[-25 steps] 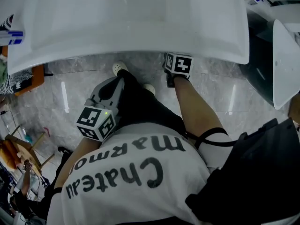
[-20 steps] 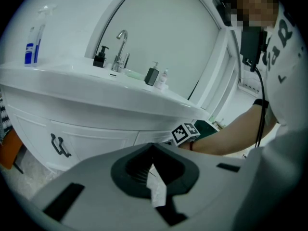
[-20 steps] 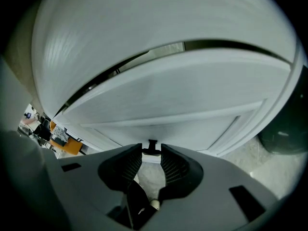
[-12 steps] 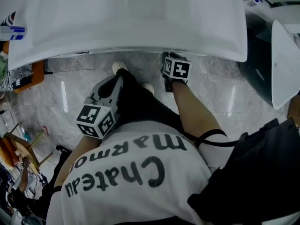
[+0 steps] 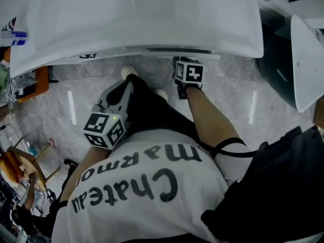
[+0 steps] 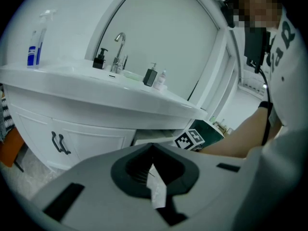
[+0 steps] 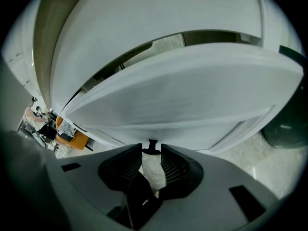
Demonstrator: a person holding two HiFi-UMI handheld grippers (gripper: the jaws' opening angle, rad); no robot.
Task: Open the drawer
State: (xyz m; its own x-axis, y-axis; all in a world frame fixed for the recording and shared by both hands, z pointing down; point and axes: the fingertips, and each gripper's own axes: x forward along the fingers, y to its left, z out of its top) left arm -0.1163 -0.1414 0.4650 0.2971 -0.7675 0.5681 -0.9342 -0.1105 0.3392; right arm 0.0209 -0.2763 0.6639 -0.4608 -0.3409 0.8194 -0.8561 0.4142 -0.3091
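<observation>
The white drawer [image 7: 183, 90] sits under the vanity's basin top [image 5: 152, 19] and stands pulled out a little, with a dark gap above its front. My right gripper [image 7: 152, 153] is shut on the small black drawer handle [image 7: 152, 143], one ribbed pad on either side of it. In the head view only its marker cube [image 5: 190, 73] shows, at the counter's edge. My left gripper [image 5: 123, 91] hangs over the person's dark trouser leg, away from the vanity, shut and holding nothing. From the left gripper view the drawer [image 6: 154, 137] juts out beside the marker cube [image 6: 190, 139].
Cabinet doors with black handles [image 6: 57, 143] are left of the drawer. A tap [image 6: 118, 52], soap bottles [image 6: 150, 76] and a spray bottle [image 6: 36, 44] stand on the basin top. A dark bin [image 5: 276, 59] is at the right, an orange stool [image 5: 38, 80] at the left.
The drawer has slid out from under the basin top, showing a dark gap. The right gripper came slightly toward the person with it. The left gripper stayed put.
</observation>
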